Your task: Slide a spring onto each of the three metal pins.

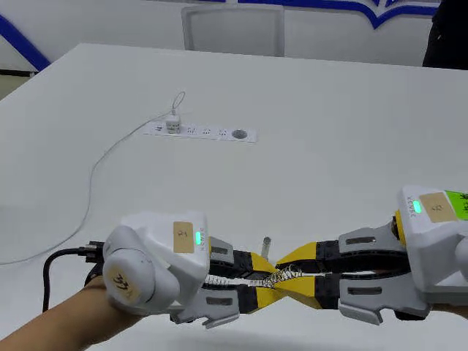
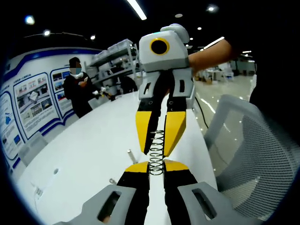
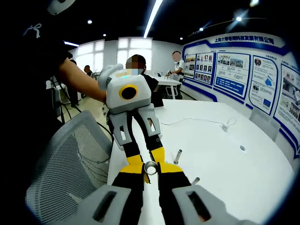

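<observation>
A metal spring [image 1: 280,277] lies level between my two grippers, which meet tip to tip just above the white table [image 1: 307,168]. My left gripper [image 1: 265,281] is shut on one end of the spring [image 2: 156,145]. From the opposite side my right gripper [image 1: 287,276] has its yellow fingers closed along the spring. In the right gripper view the spring [image 3: 151,167] shows end-on as a ring between that gripper's [image 3: 150,169] tips. One metal pin [image 1: 266,245] stands upright just behind the tips. Two pins [image 2: 132,157] [image 2: 112,181] show beside the jaws, and again in the right gripper view [image 3: 177,156] [image 3: 195,180].
A white power strip [image 1: 201,132] with a plug and a long cable lies at mid-table. A black cable [image 1: 58,259] trails from the left gripper. A grey chair [image 1: 232,29] stands at the far edge, a mesh chair [image 3: 70,159] by the near edge. People stand in the background.
</observation>
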